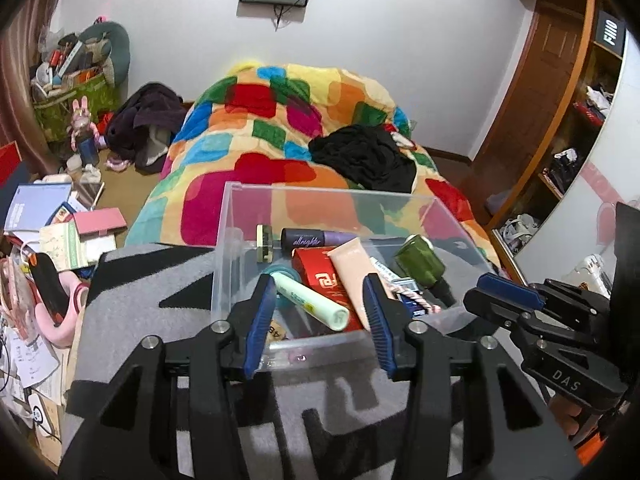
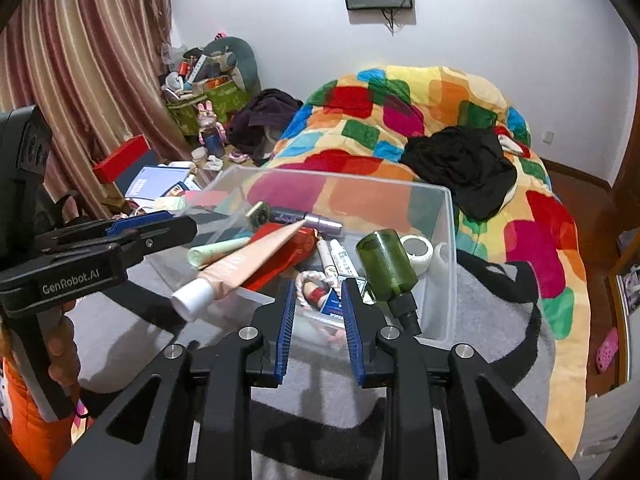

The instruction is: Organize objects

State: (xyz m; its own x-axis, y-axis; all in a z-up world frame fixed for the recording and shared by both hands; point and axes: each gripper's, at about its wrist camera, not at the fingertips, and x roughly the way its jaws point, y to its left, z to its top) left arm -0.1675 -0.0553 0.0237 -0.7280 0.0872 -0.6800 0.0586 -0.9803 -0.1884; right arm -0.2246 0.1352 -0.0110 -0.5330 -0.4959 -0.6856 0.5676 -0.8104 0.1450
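Observation:
A clear plastic bin sits on a grey and black blanket. It holds a peach tube, a red box, a mint green tube, a green bottle, a purple tube and white tubes. My left gripper is open and empty at the bin's near wall. My right gripper is open and empty just before the bin. It also shows in the left wrist view.
A bed with a colourful patchwork quilt and black clothing lies behind the bin. Books and boxes clutter the floor at left. A wooden shelf unit stands at right. Curtains hang at left.

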